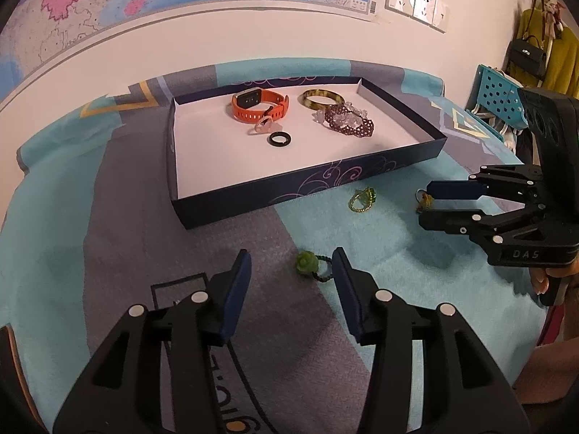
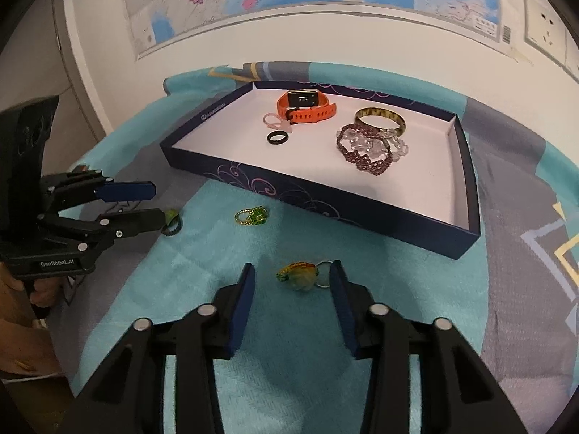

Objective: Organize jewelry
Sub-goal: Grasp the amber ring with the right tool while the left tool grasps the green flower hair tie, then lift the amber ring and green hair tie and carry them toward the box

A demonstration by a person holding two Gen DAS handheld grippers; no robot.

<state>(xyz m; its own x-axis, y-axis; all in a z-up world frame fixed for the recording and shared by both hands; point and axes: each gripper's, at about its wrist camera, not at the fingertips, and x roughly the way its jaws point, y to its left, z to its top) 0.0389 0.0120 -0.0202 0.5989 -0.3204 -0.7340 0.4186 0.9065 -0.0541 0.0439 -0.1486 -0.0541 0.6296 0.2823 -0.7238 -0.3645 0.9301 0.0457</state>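
Observation:
A green rose ring (image 1: 307, 262) lies on the teal cloth between the fingers of my left gripper (image 1: 293, 255), close to the right pad; the jaws are open. A yellow-orange ring (image 2: 298, 276) lies between the open jaws of my right gripper (image 2: 292, 267), its metal band beside the right pad. Each gripper also shows side-on in the other view: right gripper (image 1: 425, 203), left gripper (image 2: 159, 204). A gold-green ring (image 1: 363, 199) (image 2: 252, 215) lies loose between them. Behind stands a dark blue box (image 1: 289, 195) (image 2: 362, 213) holding an orange watch (image 1: 258, 106), a bangle (image 1: 322, 98), a purple bracelet (image 1: 349, 119) and a black ring (image 1: 279, 139).
The table backs onto a white wall with a map (image 1: 108, 3) and sockets (image 1: 416, 3). A blue perforated basket (image 1: 499, 97) and hanging bags (image 1: 528, 54) stand past the table's right end. A person's hands hold both gripper handles.

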